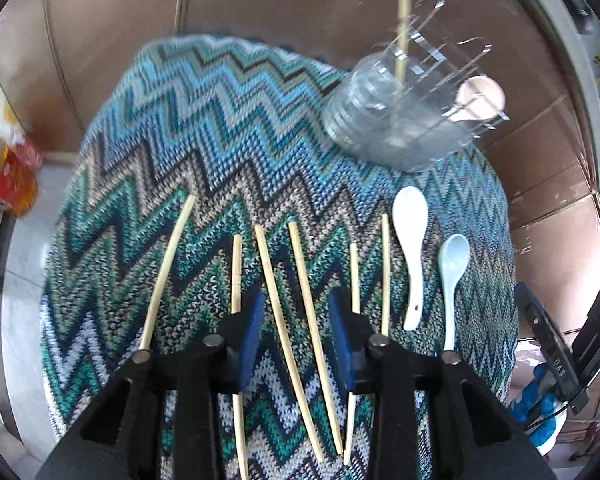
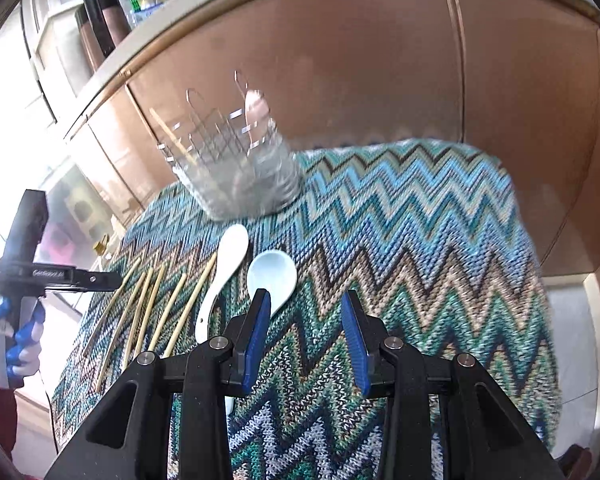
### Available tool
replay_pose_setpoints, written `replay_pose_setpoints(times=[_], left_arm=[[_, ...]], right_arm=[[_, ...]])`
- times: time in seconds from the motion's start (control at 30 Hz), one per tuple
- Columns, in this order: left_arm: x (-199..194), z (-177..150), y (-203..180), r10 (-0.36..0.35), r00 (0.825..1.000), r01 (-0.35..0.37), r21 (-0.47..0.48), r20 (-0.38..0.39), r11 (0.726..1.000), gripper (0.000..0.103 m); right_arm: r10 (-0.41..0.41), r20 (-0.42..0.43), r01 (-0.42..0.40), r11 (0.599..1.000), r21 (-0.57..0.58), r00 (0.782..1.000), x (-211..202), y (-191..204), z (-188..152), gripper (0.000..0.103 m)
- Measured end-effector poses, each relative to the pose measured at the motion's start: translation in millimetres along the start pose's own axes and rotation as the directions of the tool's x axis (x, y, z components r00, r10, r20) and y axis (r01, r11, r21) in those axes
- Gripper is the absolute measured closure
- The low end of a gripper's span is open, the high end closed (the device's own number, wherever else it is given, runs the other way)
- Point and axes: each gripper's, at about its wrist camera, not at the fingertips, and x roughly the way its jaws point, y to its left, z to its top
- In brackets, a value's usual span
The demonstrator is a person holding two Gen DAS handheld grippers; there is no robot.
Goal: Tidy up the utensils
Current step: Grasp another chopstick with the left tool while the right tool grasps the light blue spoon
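Several pale wooden chopsticks [image 1: 300,288] lie side by side on a zigzag knitted cloth [image 1: 204,128]. My left gripper [image 1: 296,300] hangs over them, open, with two chopsticks lying loose between its blue pads. To their right lie a white spoon [image 1: 410,256] and a pale blue spoon [image 1: 452,276]. A clear holder [image 1: 400,120] at the back has one chopstick and a beige spoon in it. My right gripper [image 2: 306,300] is open with only cloth between its pads. Its left finger stands in front of the pale blue spoon's bowl [image 2: 272,276], beside the white spoon [image 2: 224,272].
The cloth-covered table drops off on all sides; brown cabinet panels [image 2: 340,60] stand close behind it. An orange packet [image 1: 8,184] sits off the table's left edge. A gloved hand [image 2: 16,340] holds the left gripper. Dark flasks [image 2: 100,20] stand on a counter.
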Motion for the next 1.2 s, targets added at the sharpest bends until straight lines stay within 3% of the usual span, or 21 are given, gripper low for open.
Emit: replay_pose_setpoints(times=[0.47, 0.8, 1.0, 1.2], left_arm=[[33.7, 18.7, 10.0, 0.048, 0.996, -0.049, -0.013, -0.081, 0.999, 0.090], [46.2, 34.8, 9.3, 0.040, 0.990, -0.041, -0.006, -0.132, 0.999, 0.091], [50.9, 42.2, 8.3, 0.034, 0.988, -0.034, 0.002, -0.150, 0.999, 0.093], [55.1, 48.8, 4.5, 0.046, 0.988, -0.044, 0.018, -0.148, 0.999, 0.093]], right_arm=[[0.108, -0.133, -0.105, 0.994, 0.027, 0.985, 52.8, -14.9, 11.6, 0.075], [0.242, -0.224, -0.231, 0.970, 0.077, 0.944, 84.1, -28.4, 33.3, 0.076], [0.260, -0.260, -0.251, 0.965, 0.069, 0.930, 99.3, -32.9, 43.5, 0.077], [0.281, -0.312, -0.286, 0.958, 0.032, 0.908, 110.6, -22.9, 48.3, 0.084]])
